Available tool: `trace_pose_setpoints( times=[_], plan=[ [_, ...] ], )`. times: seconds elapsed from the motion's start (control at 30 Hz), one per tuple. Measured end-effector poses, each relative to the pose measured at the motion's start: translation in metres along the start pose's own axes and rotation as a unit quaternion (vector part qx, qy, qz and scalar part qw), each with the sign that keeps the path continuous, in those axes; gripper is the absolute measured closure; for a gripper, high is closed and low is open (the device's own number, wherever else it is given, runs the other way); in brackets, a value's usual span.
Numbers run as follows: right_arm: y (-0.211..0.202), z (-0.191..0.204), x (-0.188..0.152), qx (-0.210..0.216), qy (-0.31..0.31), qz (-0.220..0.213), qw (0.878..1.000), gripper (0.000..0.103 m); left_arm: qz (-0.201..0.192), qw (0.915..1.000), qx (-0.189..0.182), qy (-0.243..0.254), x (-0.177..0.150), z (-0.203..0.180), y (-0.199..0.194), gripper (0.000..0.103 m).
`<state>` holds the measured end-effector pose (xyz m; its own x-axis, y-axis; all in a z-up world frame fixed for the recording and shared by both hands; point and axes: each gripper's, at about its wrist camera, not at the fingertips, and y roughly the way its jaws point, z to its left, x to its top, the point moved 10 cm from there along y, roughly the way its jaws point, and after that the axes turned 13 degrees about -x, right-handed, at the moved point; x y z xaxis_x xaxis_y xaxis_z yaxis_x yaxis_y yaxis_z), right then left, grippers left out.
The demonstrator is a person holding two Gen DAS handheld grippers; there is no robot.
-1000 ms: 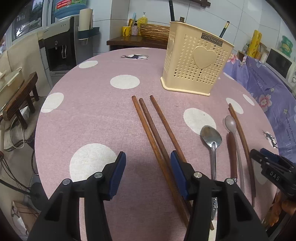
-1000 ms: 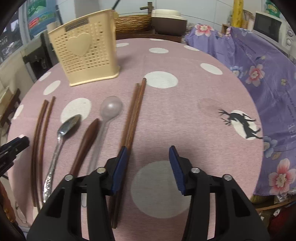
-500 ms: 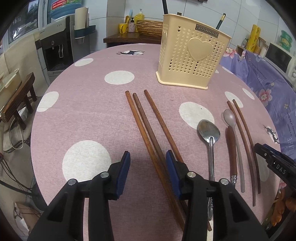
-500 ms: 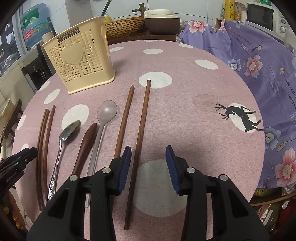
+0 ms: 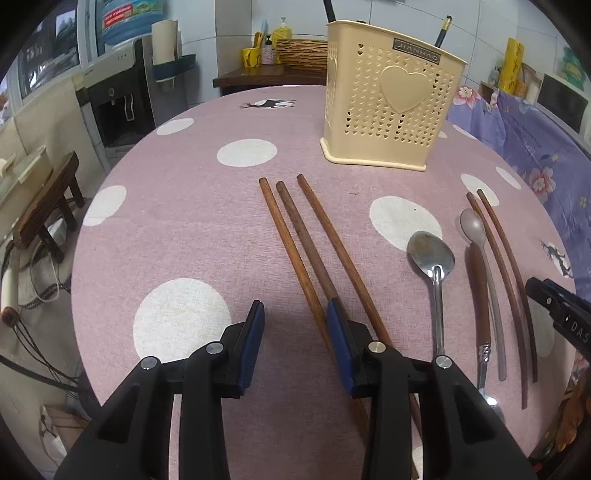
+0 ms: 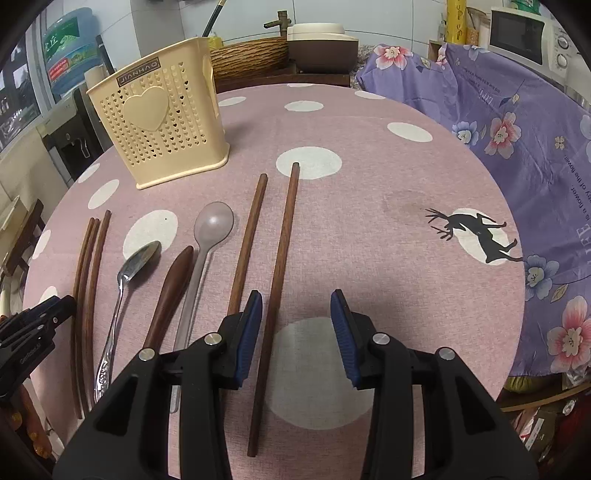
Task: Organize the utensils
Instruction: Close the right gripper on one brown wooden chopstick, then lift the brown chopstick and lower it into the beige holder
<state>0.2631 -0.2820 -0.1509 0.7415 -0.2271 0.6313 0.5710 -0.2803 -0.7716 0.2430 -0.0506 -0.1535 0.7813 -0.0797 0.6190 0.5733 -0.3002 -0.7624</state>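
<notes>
A cream perforated utensil holder (image 5: 391, 110) (image 6: 159, 122) stands at the far side of the pink dotted table (image 5: 184, 221). Three wooden chopsticks (image 5: 295, 236) lie in front of my left gripper (image 5: 295, 332). It is open, and the leftmost stick runs just inside its right pad, unpressed. Further right lie a metal spoon (image 5: 432, 254) (image 6: 138, 258), a brown-handled utensil (image 5: 478, 288) (image 6: 173, 284), a translucent spoon (image 5: 472, 225) (image 6: 214, 221) and two more chopsticks (image 5: 495, 258). My right gripper (image 6: 297, 321) is open over one of these chopsticks (image 6: 284, 236); the other (image 6: 251, 229) passes under its left finger.
A purple floral cloth (image 6: 517, 147) drapes the furniture right of the table, with a microwave (image 6: 524, 33) behind it. A water dispenser (image 5: 118, 96) and a wooden stool (image 5: 44, 199) stand beyond the left edge. A wicker basket (image 6: 251, 55) sits behind the holder.
My left jaws have narrowed. In the right wrist view the two chopsticks that lay together have come apart, and one now lies between the jaws.
</notes>
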Motion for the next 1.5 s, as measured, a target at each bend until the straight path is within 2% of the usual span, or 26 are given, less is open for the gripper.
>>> trace_pose_setpoints(
  times=[0.13,0.33,0.53,0.7,0.83,1.17,1.37,1.5],
  plan=[
    [-0.001,-0.007,0.002,-0.002,0.007,-0.002,1.000,0.063,0.000,0.9997,-0.004,-0.023,-0.002,0.015,-0.008,0.067],
    [0.000,-0.007,0.012,0.018,0.012,-0.002,1.000,0.063,-0.024,0.9974,-0.016,-0.066,0.016,0.037,-0.021,0.067],
    [0.007,-0.005,0.033,0.023,0.010,-0.008,1.000,0.063,-0.020,0.9976,-0.016,-0.064,0.033,0.040,-0.010,0.067],
    [0.027,0.007,0.050,0.031,0.004,0.010,0.999,0.063,-0.022,0.9977,-0.005,-0.064,0.038,0.044,-0.003,0.067],
    [0.046,0.013,0.061,0.017,0.001,0.025,1.000,0.069,-0.014,0.9973,-0.004,-0.073,0.039,0.049,0.003,0.068],
    [0.068,0.020,0.072,-0.026,-0.011,0.036,0.999,0.082,-0.005,0.9957,-0.004,-0.092,0.037,0.051,0.018,0.083],
    [0.076,0.021,0.081,-0.032,-0.006,0.035,0.999,0.088,-0.001,0.9958,0.003,-0.092,0.047,0.052,0.028,0.092],
    [0.084,0.025,0.090,-0.029,-0.010,0.036,0.999,0.093,0.001,0.9961,0.006,-0.088,0.054,0.053,0.033,0.093]
  ],
)
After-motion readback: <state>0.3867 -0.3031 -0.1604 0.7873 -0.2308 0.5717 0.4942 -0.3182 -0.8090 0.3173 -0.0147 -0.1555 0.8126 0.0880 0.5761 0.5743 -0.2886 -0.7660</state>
